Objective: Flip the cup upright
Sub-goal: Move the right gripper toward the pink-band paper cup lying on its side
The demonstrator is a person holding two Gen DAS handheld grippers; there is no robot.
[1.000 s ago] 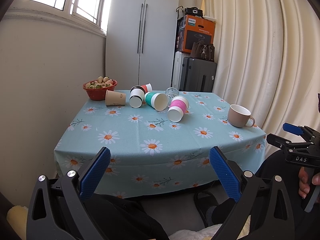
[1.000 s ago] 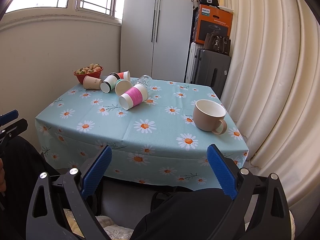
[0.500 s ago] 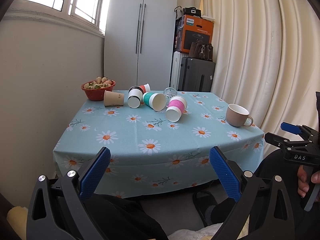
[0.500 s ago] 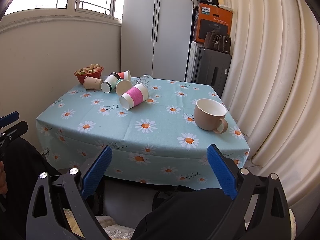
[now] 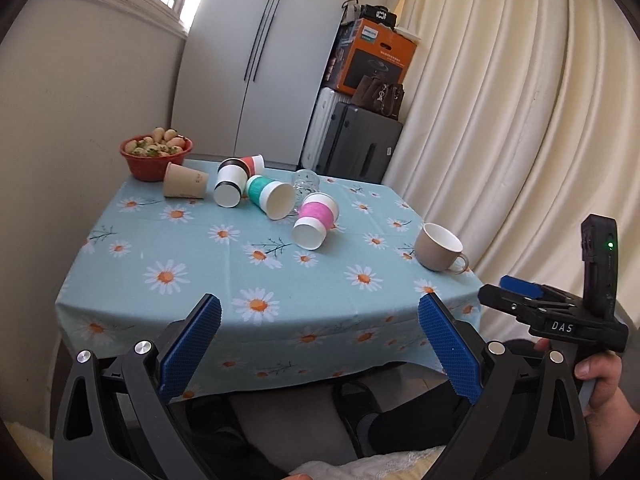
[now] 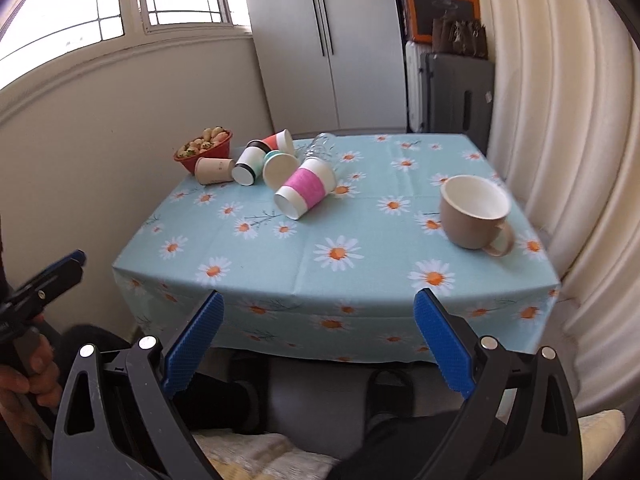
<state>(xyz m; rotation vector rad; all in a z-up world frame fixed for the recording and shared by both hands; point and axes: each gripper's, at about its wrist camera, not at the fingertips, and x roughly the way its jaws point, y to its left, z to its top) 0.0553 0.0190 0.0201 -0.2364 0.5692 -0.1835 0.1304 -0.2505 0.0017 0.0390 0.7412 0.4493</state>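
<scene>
Several paper cups lie on their sides on the daisy tablecloth [image 5: 224,264]: a pink-sleeved one [image 5: 315,221] [image 6: 305,193], a teal one [image 5: 270,197] [image 6: 279,168], a black-banded one [image 5: 231,186] [image 6: 248,165], a plain tan one [image 5: 185,186] [image 6: 214,170] and a red one [image 5: 254,162] [image 6: 278,142]. A clear glass [image 5: 305,184] lies behind them. A beige mug [image 5: 438,247] [image 6: 474,212] stands upright at the right. My left gripper [image 5: 318,340] and right gripper [image 6: 318,340] are both open and empty, in front of the table's near edge.
A red bowl of food [image 5: 156,156] [image 6: 204,150] stands at the table's far left corner by the wall. Suitcases [image 5: 356,144] and a cupboard stand behind the table, curtains [image 5: 520,120] to the right. The person's legs are under the near edge.
Both grippers have moved closer to the table and higher; the right one has tilted down. Nothing on the table has moved.
</scene>
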